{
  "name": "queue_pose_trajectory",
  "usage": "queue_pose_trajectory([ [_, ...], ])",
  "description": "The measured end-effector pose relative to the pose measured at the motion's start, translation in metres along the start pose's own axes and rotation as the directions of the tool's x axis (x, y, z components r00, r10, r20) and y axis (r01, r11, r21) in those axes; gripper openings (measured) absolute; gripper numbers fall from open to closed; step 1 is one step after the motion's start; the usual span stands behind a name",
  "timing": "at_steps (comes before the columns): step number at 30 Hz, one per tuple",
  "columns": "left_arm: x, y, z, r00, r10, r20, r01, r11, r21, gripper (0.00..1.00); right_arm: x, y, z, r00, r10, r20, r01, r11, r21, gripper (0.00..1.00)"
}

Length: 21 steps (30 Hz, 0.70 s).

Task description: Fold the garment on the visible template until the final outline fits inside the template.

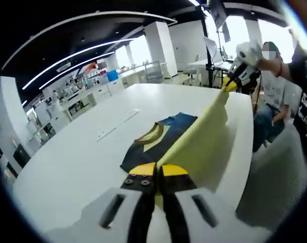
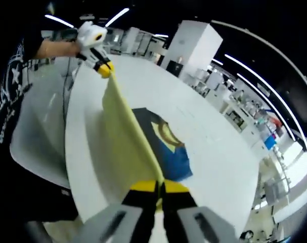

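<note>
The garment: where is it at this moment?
In the left gripper view the garment hangs stretched between both shut tools, the left tool and the right tool, its far part lying on the white table.

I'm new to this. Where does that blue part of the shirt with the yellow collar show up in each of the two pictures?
Left gripper view: the blue part lies flat on the white table, just above this view's own jaws, left of the lifted yellow cloth.
Right gripper view: it sits near the middle, right of the yellow cloth.
Shared landmark: the curved yellow collar.
</note>
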<state>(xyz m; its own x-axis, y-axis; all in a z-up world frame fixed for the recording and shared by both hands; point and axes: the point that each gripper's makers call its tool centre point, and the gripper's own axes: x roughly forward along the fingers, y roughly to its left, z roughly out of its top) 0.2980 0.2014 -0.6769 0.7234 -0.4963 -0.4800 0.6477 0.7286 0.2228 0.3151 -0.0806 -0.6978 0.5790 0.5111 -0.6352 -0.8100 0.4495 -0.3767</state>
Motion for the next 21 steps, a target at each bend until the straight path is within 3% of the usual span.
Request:
queue_pose_trajectory([
  [11, 0.015, 0.036, 0.017, 0.996, 0.09, 0.017, -0.091, 0.995, 0.031, 0.0, 0.021, -0.049, 0.023, 0.989, -0.148, 0.015, 0.148, 0.988, -0.052, 0.0],
  [21, 0.033, 0.06, 0.023, 0.993, 0.114, 0.027, -0.113, 0.993, -0.041, 0.0, 0.041, -0.075, 0.029, 0.986, -0.165, 0.021, 0.166, 0.986, -0.012, 0.0],
])
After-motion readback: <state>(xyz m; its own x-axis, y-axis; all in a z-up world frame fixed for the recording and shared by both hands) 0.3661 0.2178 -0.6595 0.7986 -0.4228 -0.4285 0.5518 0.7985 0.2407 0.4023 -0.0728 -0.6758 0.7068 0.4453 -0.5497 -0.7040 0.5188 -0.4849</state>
